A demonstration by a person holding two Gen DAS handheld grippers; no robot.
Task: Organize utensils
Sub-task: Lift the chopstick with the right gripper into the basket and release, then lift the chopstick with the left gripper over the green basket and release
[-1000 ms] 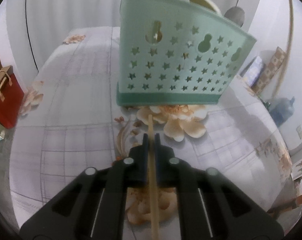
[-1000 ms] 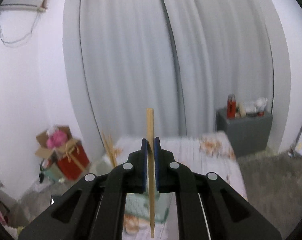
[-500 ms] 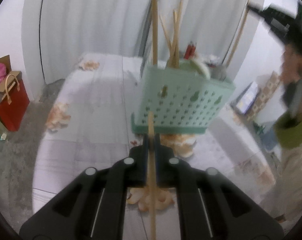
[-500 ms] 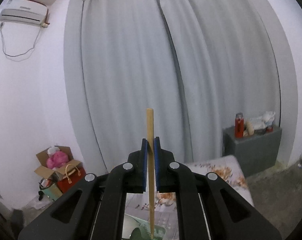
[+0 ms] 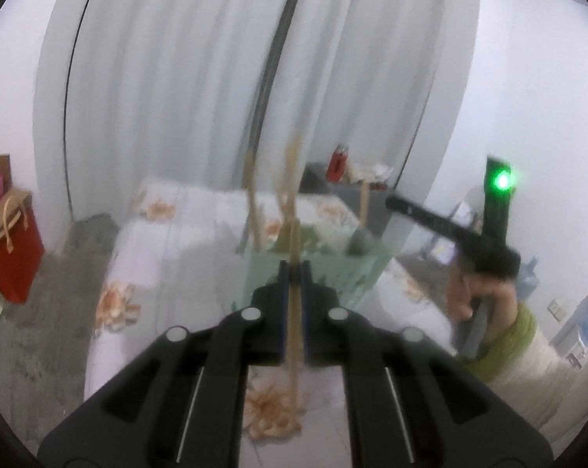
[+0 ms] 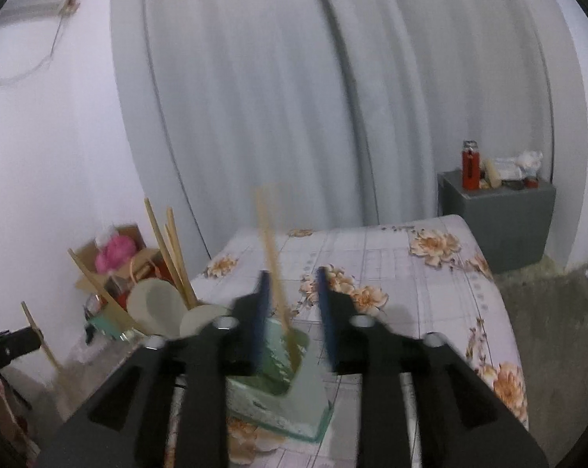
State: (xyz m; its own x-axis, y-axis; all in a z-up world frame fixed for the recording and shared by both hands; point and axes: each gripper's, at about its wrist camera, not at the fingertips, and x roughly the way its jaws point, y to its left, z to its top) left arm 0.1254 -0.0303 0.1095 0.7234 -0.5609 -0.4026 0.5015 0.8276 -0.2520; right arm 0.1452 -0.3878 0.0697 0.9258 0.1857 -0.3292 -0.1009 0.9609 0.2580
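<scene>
Chopstick dropped into the holder, 1 more waiting

The right gripper (image 6: 292, 304), jaws spread wide, stands over the green utensil basket (image 6: 294, 394) on the bench (image 6: 430, 273), a chopstick (image 6: 272, 257) loose between them; the left gripper (image 5: 293, 292) pinches another chopstick (image 5: 293, 335), apparently ready to follow.

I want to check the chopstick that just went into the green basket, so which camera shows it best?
The right wrist view. The chopstick stands between the open right gripper jaws, its lower end inside the green basket. The left wrist view is blurred: there the basket sits behind the left gripper, which grips another chopstick.
</scene>
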